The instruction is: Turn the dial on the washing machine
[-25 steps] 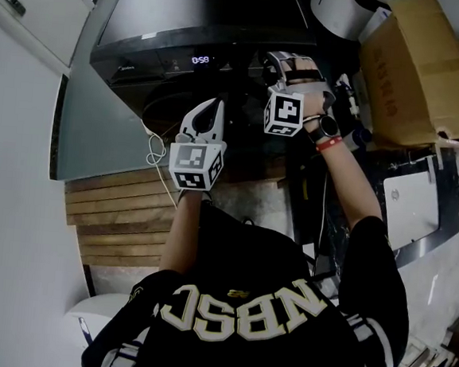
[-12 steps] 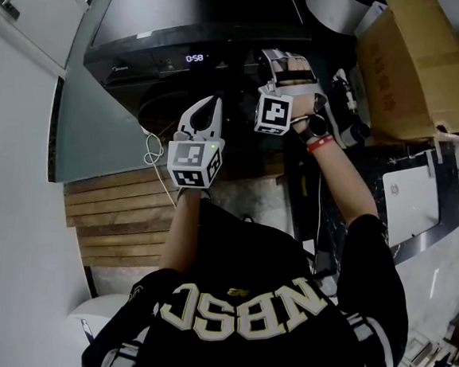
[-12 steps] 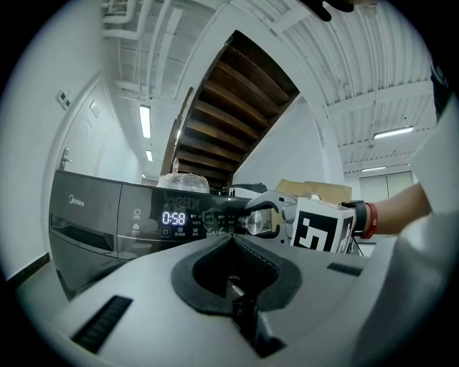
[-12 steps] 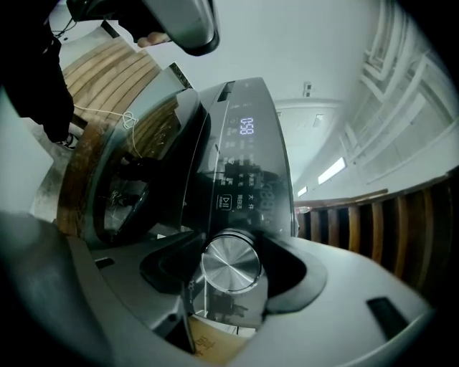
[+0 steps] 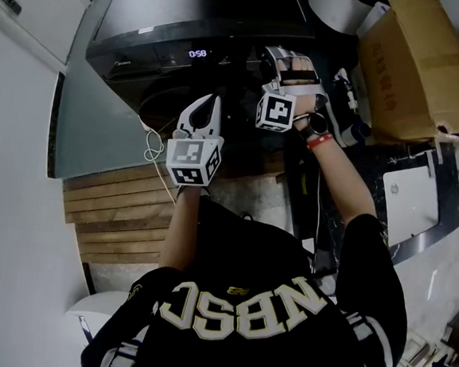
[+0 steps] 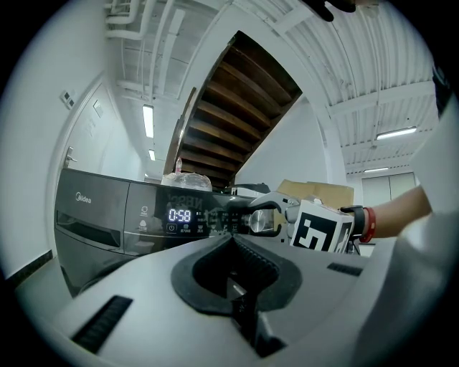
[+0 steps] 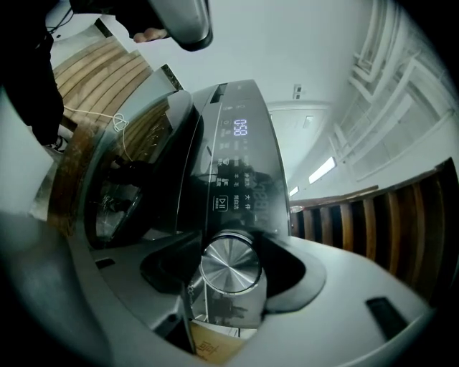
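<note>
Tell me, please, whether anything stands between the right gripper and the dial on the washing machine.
Nothing visible does. The right gripper has its jaws closed on the dial, one on either side of it. The left gripper is shut and empty, held short of the panel.

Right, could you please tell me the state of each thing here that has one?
display: lit, showing 0:58.
right gripper: jaws shut on the dial.
dial: clamped between the jaws on both sides.
left gripper: jaws together, holding nothing.
</note>
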A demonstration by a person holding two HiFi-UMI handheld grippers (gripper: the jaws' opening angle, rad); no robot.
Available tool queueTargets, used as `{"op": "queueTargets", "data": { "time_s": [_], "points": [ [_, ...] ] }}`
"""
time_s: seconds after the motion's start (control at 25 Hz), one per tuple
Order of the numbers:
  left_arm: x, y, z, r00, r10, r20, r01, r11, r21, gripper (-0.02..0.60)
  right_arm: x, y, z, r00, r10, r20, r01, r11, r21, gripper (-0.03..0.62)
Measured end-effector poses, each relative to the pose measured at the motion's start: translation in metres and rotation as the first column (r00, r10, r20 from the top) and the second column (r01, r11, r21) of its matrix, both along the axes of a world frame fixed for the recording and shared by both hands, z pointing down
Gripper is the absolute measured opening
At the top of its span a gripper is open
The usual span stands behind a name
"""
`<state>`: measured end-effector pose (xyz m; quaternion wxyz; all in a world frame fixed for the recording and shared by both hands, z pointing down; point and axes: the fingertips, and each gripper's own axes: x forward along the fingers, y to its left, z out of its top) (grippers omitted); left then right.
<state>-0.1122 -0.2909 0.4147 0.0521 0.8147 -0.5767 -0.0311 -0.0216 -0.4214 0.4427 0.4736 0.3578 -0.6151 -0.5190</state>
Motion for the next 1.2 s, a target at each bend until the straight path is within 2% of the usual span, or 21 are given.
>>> {"op": "queueTargets", "data": {
  "time_s": [0.24, 0.44, 0.68, 0.8, 1.2],
  "points": [
    [0.002, 0.001, -0.001, 1.000, 0.005, 0.000, -0.005, 1.000, 0.001, 0.014, 0.003, -0.001, 0.000, 0.999, 0.006, 0.031, -0.006, 1.000, -0.012, 0.268],
    [0.003, 0.000, -0.001, 1.000, 0.007, -0.001, -0.007, 1.000, 0.001, 0.014, 0.003, -0.001, -0.004, 0.989, -0.008, 0.148, 0.016, 0.999, -0.052, 0.268],
    [0.008, -0.001, -0.002, 1.000, 0.014, 0.002, -0.014, 1.000, 0.004, 0.014, 0.003, -0.002, -0.012, 0.932, 0.041, 0.359, 0.003, 0.992, -0.123, 0.267],
    [0.007, -0.001, -0.001, 1.000, 0.013, 0.005, -0.013, 1.000, 0.003, 0.014, 0.004, -0.003, -0.014, 0.900, 0.066, 0.431, -0.006, 0.990, -0.141, 0.267],
    [0.006, 0.002, 0.000, 1.000, 0.011, 0.002, -0.011, 1.000, 0.002, 0.014, 0.005, -0.004, -0.015, 0.886, 0.086, 0.456, -0.021, 0.989, -0.146, 0.267]
  ]
}}
